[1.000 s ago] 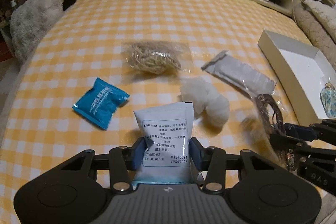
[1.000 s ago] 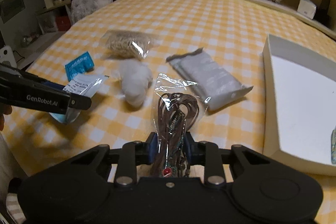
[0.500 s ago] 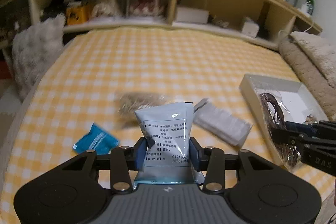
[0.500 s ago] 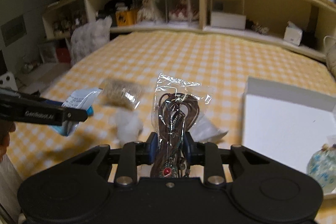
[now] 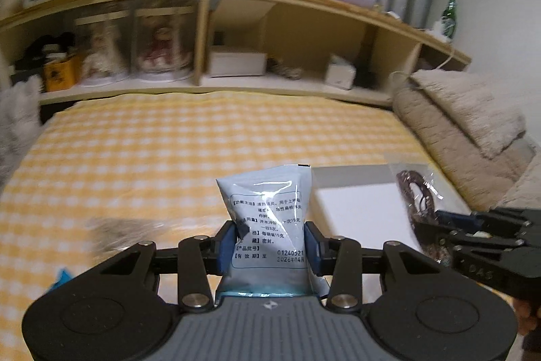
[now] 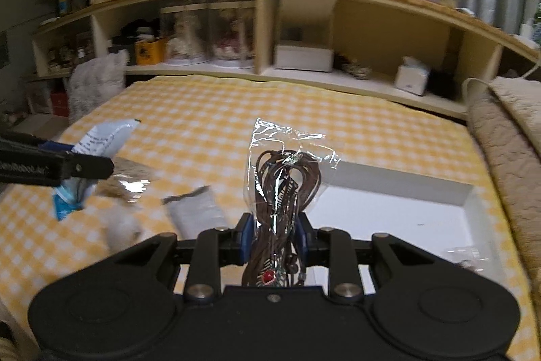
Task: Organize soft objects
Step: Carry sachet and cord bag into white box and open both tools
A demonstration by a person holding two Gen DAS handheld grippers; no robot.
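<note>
Left wrist view: the left gripper clamps a pale blue printed sachet upright above the yellow checked bed, near the shallow white cardboard box at the bed's right edge. Right wrist view: the right gripper pinches a clear plastic bag of brown cords upright, held over the box's left edge; a grey flat packet lies blurred on the bed.
</note>
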